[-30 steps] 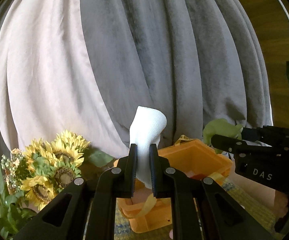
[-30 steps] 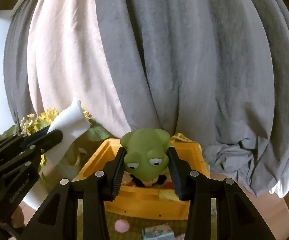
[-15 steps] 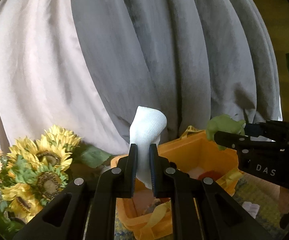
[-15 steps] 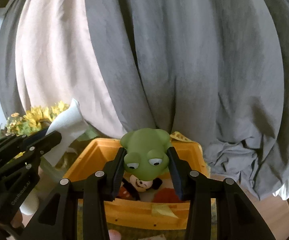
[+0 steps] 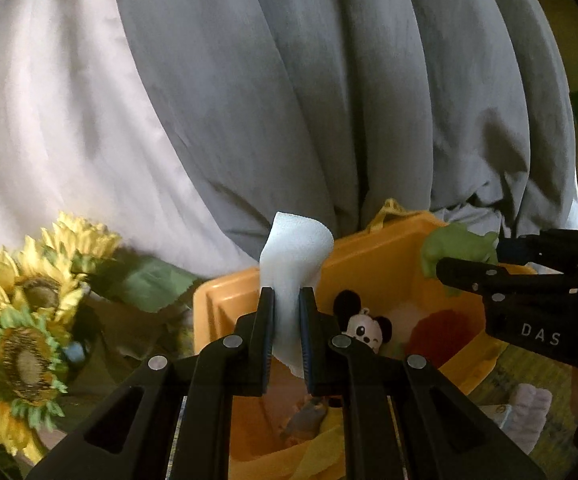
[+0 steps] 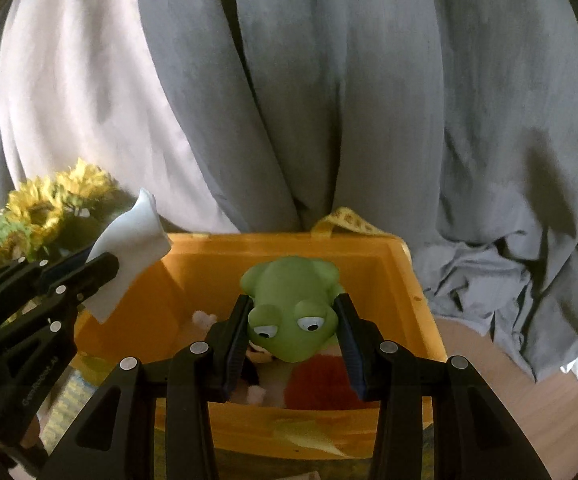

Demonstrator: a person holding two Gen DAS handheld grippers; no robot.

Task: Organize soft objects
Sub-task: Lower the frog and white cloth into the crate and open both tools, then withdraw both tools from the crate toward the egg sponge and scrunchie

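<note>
The left gripper (image 5: pixel 287 308) pinches a white sock (image 5: pixel 293 256) above the orange bin (image 5: pixel 373 256), where a panda toy (image 5: pixel 363 326) lies.

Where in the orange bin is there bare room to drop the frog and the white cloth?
The orange bin is bare along its far wall and left inner side. Crowded: the panda plush and red item fill the middle and right floor, yellow fabric the near end. The frog and white cloth hang above.
</note>
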